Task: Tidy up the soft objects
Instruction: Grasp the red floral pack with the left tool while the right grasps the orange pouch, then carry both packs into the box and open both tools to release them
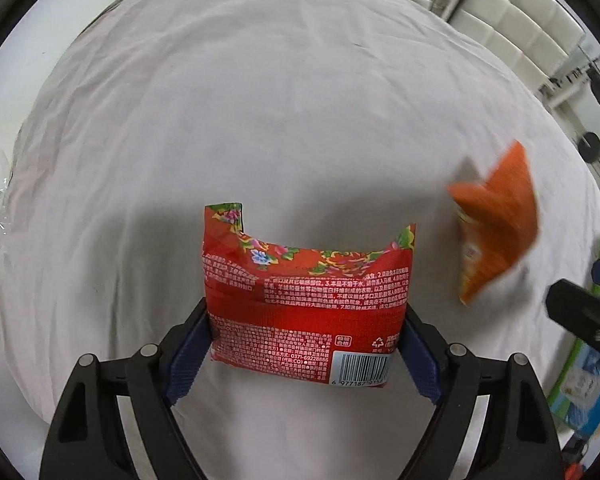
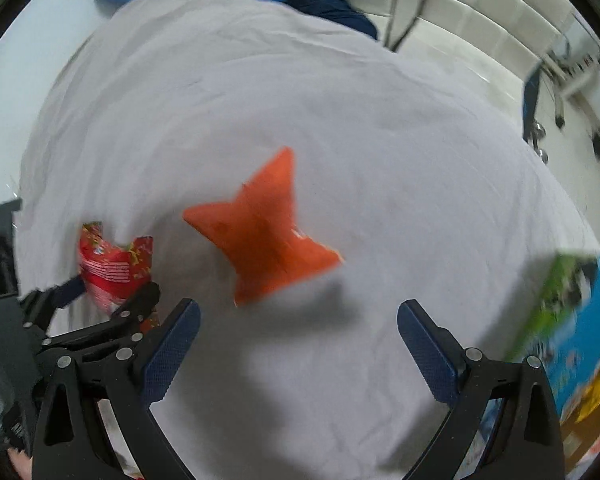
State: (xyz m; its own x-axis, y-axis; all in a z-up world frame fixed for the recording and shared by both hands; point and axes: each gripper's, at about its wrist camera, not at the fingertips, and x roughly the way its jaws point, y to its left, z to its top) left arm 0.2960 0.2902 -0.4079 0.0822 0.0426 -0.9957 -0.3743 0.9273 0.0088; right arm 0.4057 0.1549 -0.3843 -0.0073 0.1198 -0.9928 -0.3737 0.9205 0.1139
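Holding the red packet [image 1: 306, 304] by its sides in our left gripper [image 1: 306, 344] above the bed [image 1: 260, 100]; soft, light, crinkly. Right gripper [image 2: 298, 344] wide open; blurred orange packet [image 2: 266, 232] beyond it, grab mid-body.

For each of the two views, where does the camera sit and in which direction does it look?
Left wrist: sits on the left gripper, looks forward over the white sheet; its fingers clamp a red floral packet.
Right wrist: sits on the right gripper, looks over the same sheet; its fingers stand open behind a blurred orange packet.
Shared: both packets, the sheet, a green and blue box.
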